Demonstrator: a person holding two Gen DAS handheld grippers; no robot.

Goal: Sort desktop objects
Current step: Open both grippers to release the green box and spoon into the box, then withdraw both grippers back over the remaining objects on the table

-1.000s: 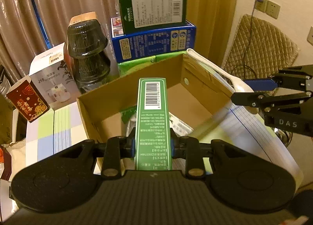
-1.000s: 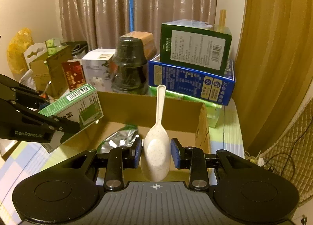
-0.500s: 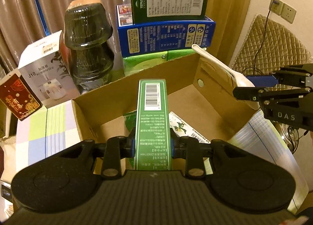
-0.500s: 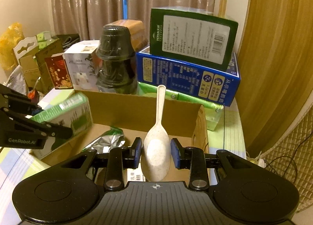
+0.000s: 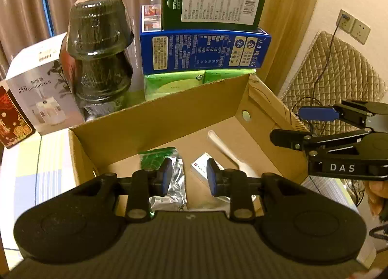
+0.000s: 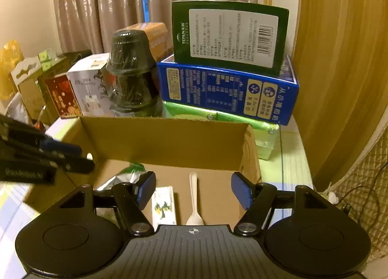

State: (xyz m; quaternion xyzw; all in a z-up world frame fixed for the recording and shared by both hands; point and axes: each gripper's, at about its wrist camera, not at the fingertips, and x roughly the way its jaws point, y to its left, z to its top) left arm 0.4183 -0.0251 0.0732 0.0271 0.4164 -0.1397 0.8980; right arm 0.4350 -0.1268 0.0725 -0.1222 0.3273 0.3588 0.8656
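While you hold both grippers over the cardboard box [image 5: 155, 119], here is how things lie around it.

Left gripper [image 5: 186, 177]: your fingers are spread and hold nothing; they hang above the near part of the box.
Right gripper [image 6: 193, 190]: your fingers stand wide apart and empty, above the box's near right part; in the left wrist view this gripper [image 5: 298, 126] juts in over the box's right wall.
Cardboard box: open at the top, brown, with a round hole in its right wall.
Spoon [image 6: 194, 202]: pale, lying flat on the box floor toward the right, bowl nearer your right gripper, handle pointing to the far wall; it also shows in the left wrist view [image 5: 225, 150].
White card box [image 6: 163, 205]: flat on the box floor, just left of the spoon, with a green figure printed on it.
Foil pouch [image 5: 169, 182]: silver with a green top, on the box floor toward the left.
Green carton: you cannot see where it lies from either view.
Behind the box: a stack of a light green pack [image 5: 184, 82], a blue box [image 5: 203, 51] and a dark green box [image 5: 213, 0].
Behind the box, left: two stacked dark bowls [image 5: 99, 51], then a white humidifier box [image 5: 41, 85].
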